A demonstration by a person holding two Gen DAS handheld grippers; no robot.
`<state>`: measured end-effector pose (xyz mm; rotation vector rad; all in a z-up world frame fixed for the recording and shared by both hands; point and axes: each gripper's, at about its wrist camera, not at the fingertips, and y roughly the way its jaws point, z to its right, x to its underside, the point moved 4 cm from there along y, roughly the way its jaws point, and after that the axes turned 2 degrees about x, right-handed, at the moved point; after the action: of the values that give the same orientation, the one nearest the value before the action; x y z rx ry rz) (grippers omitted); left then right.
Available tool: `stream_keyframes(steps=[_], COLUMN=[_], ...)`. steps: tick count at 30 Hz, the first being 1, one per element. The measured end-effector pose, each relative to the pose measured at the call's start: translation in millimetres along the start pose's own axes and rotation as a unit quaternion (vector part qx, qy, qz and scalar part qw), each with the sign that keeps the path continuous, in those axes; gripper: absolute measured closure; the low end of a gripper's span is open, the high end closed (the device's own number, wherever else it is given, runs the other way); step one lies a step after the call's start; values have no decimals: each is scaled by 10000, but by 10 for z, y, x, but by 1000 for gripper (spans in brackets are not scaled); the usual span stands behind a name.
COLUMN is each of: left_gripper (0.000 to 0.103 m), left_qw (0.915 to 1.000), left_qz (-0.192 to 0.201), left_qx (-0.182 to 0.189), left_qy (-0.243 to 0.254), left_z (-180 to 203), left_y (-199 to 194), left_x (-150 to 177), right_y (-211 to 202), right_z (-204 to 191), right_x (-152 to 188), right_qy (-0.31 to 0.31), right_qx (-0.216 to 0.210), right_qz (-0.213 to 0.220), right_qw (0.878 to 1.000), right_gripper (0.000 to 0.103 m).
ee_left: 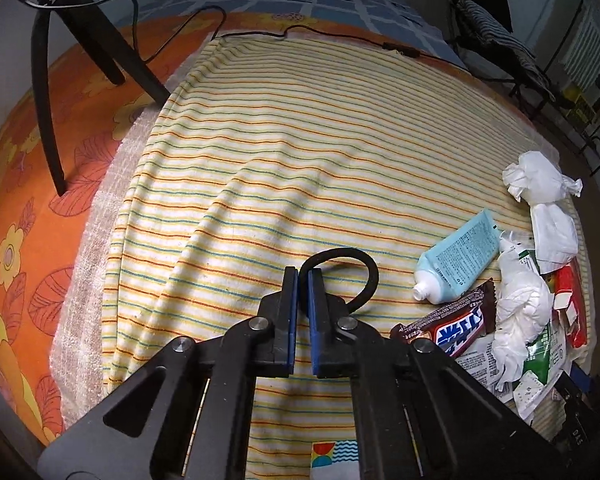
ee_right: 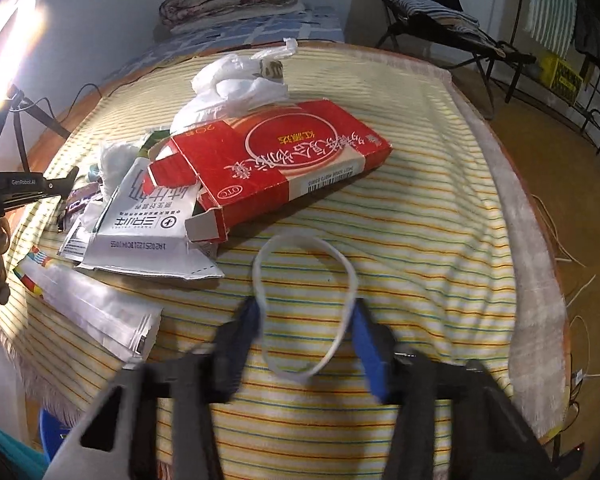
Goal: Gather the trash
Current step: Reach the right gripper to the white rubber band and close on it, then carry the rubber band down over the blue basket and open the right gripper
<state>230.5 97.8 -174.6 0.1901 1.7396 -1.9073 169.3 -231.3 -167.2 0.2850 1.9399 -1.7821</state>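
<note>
My left gripper (ee_left: 303, 276) is shut on a black band (ee_left: 364, 264) whose loop sticks out past the fingertips above the striped cloth (ee_left: 300, 140). To its right lies a trash heap: a blue tube (ee_left: 458, 258), a brown candy wrapper (ee_left: 452, 326), crumpled white tissue (ee_left: 540, 184) and more tissue (ee_left: 522, 308). My right gripper (ee_right: 306, 316) is open, its jaws either side of a white band (ee_right: 306, 304) lying flat on the cloth. Beyond it lie a red carton (ee_right: 288, 164), a white packet (ee_right: 148, 224) and a white plastic bag (ee_right: 236, 80).
A black tripod (ee_left: 60, 60) and a thin cable (ee_left: 340, 38) stand at the far left of the bed on the orange sheet (ee_left: 16, 208). A flat white wrapper (ee_right: 96, 312) lies at the cloth's near-left edge. A folding chair (ee_right: 440, 20) and wire rack (ee_right: 572, 92) stand on the floor to the right.
</note>
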Motion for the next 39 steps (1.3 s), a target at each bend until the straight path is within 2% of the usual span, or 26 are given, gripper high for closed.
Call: stream_keyframes(steps=[1, 4, 13, 17, 20, 26, 31, 39], left_gripper=[101, 101, 101, 101, 101, 101, 101, 101], left_qw=[10000, 9999, 9993, 9987, 9980, 9962, 9950, 9940], left_qz=[-3, 58, 282, 367, 416, 443, 410, 268], left_qx=[8, 29, 184, 342, 458, 621, 764, 851], left_qy=[-32, -90, -165, -52, 89, 417, 504, 636], left_z=[-15, -68, -136, -92, -6, 109, 123, 147], left_y=[-14, -129, -471, -701, -860, -1188, -1403, -1537], left_x=[2, 41, 31, 101, 173, 513, 823, 1355], right_y=[-13, -44, -264, -433, -602, -878, -1009, -1067], right_z=[18, 56, 136, 123, 19, -162, -298, -645], right_x=[-4, -21, -114, -173, -206, -113, 20, 322], right_qy=[38, 174, 486, 645, 528, 217, -15, -537], right_qx=[-38, -217, -499, -730, -893, -1157, -1338, -1557], right_qz=[8, 32, 385, 481, 617, 727, 711, 462], right_qw=[10000, 9996, 9968, 9941, 9927, 9904, 9885, 9853], right_gripper=[80, 89, 94, 94, 94, 94, 94, 94])
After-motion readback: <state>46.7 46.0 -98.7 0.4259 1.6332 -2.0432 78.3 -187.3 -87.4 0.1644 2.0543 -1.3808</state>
